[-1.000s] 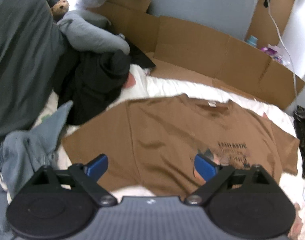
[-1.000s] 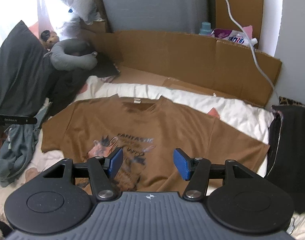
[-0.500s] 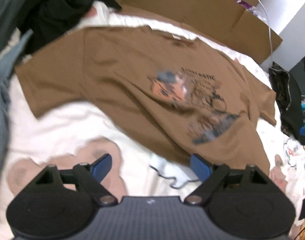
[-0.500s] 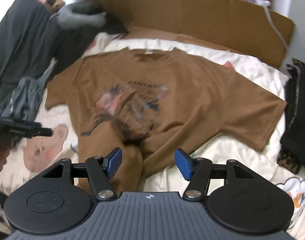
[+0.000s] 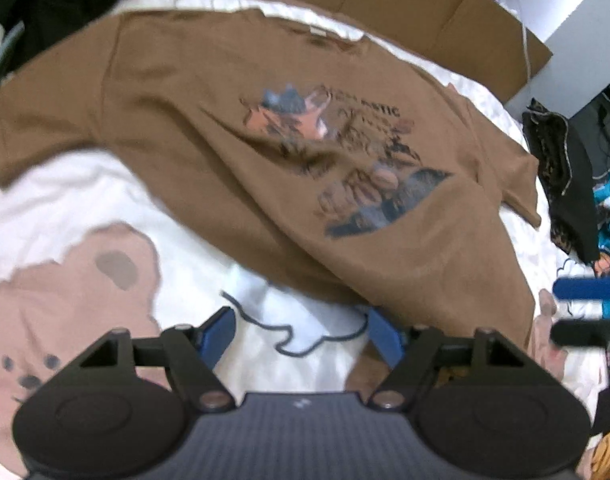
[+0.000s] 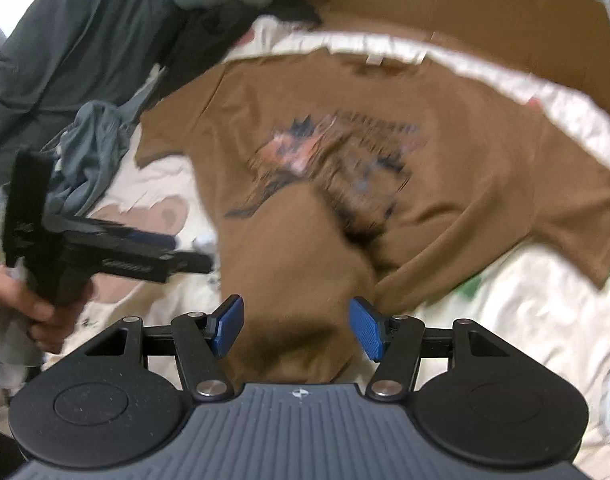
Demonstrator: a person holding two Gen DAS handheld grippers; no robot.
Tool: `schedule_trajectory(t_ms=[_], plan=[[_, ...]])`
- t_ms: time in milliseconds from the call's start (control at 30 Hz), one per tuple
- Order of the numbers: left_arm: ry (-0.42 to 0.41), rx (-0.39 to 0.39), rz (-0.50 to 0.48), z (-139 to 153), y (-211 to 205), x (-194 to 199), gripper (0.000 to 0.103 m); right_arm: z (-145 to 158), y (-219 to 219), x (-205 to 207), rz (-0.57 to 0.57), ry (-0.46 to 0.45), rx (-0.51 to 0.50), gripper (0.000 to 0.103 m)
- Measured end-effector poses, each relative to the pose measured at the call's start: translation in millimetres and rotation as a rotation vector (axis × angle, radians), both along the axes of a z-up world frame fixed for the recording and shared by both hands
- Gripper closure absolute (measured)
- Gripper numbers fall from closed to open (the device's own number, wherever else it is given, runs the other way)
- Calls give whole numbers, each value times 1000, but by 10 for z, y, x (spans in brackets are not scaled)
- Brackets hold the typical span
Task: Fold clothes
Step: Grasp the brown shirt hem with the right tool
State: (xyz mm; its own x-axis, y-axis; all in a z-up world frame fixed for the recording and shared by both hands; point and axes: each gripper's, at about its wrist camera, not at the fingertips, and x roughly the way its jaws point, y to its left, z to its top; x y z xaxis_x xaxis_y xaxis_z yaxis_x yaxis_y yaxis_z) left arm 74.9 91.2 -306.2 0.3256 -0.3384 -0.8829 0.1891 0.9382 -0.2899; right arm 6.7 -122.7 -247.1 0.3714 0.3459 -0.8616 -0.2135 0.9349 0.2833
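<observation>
the left gripper has its blue pads set wide apart with nothing between them, poised over the white sheet just below the shirt's lower hem. the right gripper is likewise spread open and empty, its pads straddling a bunched fold at the bottom of the shirt, though whether they touch the cloth is hard to tell. the shirt is a brown short-sleeved tee, lying face up on the sheet with its collar toward the cardboard at the far side. both sleeves are spread outward from the body. a chest print in orange, blue and dark tones sits at the shirt's middle, with a line of dark lettering beside it, too blurred to read. the upper part lies fairly flat; the lower part is rumpled, with a raised ridge running down from the print to the hem in the right wrist view. a pale label shows inside the collar. to the shirt's left, in the right wrist view, lies a heap of grey clothes, and a hand grips the left tool's handle there. to the shirt's right, in the left wrist view, lies a dark garment. the sheet below the shirt bears a pinkish bear print.
</observation>
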Motion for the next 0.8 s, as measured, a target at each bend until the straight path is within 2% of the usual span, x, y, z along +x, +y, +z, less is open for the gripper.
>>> schedule_trajectory(t_ms=[100, 233, 367, 500, 600, 667, 800], plan=[[19, -25, -3, -58, -81, 18, 35, -56, 95, -37, 30, 7, 19, 38], [43, -59, -7, -135, -189, 43, 51, -217, 226, -75, 69, 36, 18, 38], [42, -76, -2, -108, -210, 93, 52, -393, 311, -103, 79, 86, 26, 38], [36, -90, 4, -64, -217, 146, 52, -425, 443, -71, 115, 71, -3, 38], [32, -101, 8, -31, -223, 186, 52, -461, 413, 38, 65, 79, 1, 41], [29, -108, 11, -8, -226, 213, 52, -474, 316, 116, 9, 99, 20, 71], [24, -122, 17, 36, -234, 267, 52, -475, 77, 180, -81, 106, 20, 98]])
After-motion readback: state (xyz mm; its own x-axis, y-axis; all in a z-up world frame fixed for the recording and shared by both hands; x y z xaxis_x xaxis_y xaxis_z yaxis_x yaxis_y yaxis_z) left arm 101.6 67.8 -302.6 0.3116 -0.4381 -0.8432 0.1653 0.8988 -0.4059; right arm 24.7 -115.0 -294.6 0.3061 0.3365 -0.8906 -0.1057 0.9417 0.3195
